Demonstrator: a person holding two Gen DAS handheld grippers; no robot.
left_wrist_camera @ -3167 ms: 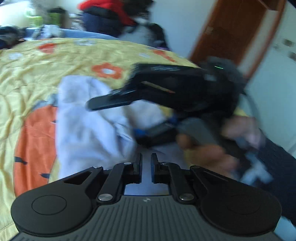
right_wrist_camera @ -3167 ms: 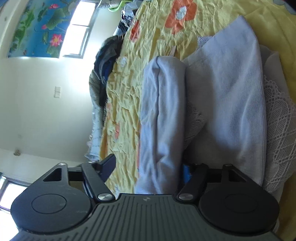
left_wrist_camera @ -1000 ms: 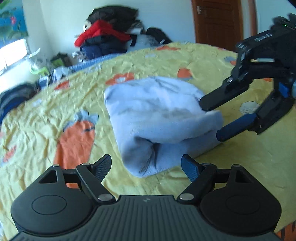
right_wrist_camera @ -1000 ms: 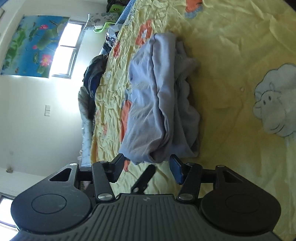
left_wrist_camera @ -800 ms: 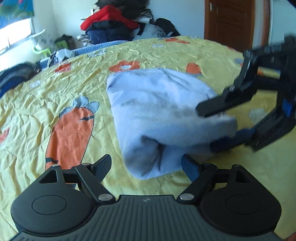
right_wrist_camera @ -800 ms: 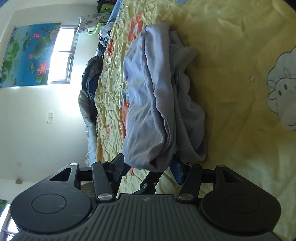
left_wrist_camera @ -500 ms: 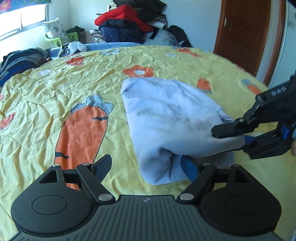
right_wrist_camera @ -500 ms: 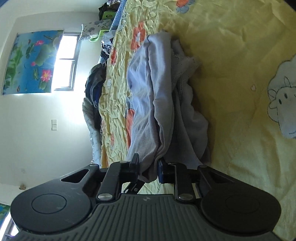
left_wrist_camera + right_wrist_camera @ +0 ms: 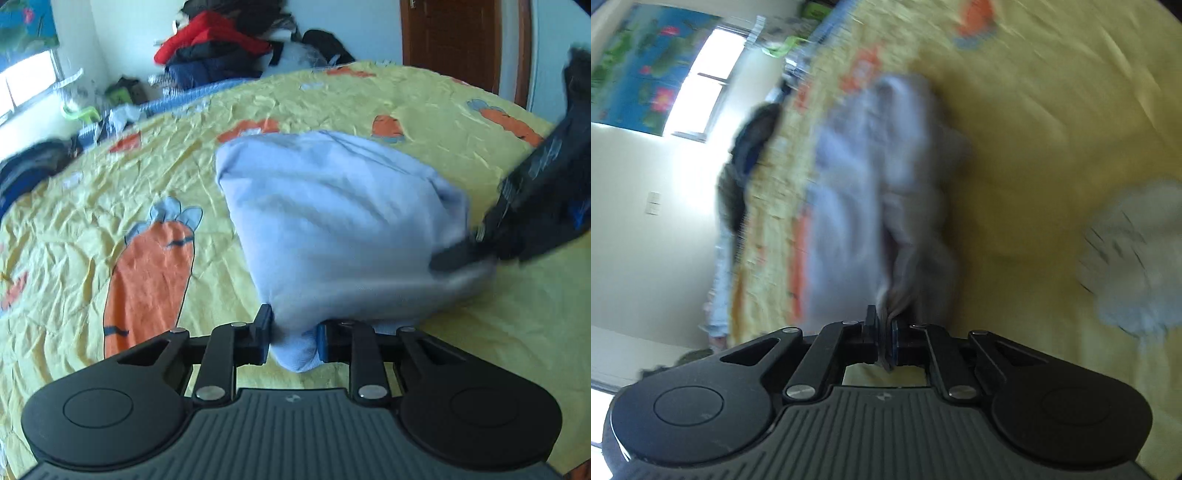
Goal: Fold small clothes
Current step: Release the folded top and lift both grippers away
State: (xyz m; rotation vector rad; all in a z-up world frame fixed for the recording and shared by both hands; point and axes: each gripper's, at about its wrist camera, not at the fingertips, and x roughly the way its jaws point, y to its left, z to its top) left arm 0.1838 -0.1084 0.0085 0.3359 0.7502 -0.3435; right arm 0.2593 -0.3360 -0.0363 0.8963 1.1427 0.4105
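Pale lilac cloth, a folded garment (image 9: 332,221), lies bundled on the yellow carrot-print bed sheet (image 9: 110,192); the left gripper (image 9: 293,338) has its jaws closed most of the way on the bundle's near corner, and the right gripper (image 9: 883,341) has its jaws pinched nearly together on a thin edge. Judged step: both corners gripped, ready for another fold or a carry, which needs both to lift together without spilling layers. Only the right view, blurred, shows the layered side edge and a sheep print (image 9: 1134,266); only the left shows the smooth top and a clothes pile (image 9: 218,44).
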